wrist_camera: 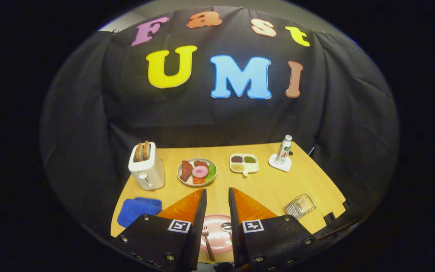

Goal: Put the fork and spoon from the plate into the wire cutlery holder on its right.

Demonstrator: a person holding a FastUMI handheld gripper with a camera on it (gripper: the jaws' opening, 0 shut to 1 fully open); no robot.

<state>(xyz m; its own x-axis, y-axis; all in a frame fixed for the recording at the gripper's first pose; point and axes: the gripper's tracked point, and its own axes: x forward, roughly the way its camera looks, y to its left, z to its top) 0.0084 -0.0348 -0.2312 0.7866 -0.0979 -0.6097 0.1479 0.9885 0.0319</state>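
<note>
I see the pale wooden surface (270, 187) beneath my claw (217, 196), whose fingers are spread and hold nothing. Between them lies the round pink plate (217, 236) carrying the metal fork (207, 241) and metal spoon (226, 227) (partly hidden). The small wire cutlery holder (300, 206) stands at two o'clock from the plate.

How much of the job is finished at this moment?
Nothing is done yet: the fork and spoon lie on the pink plate, the wire holder looks empty. The gripper is open above the plate, holding nothing. Both pieces remain to move.
</note>
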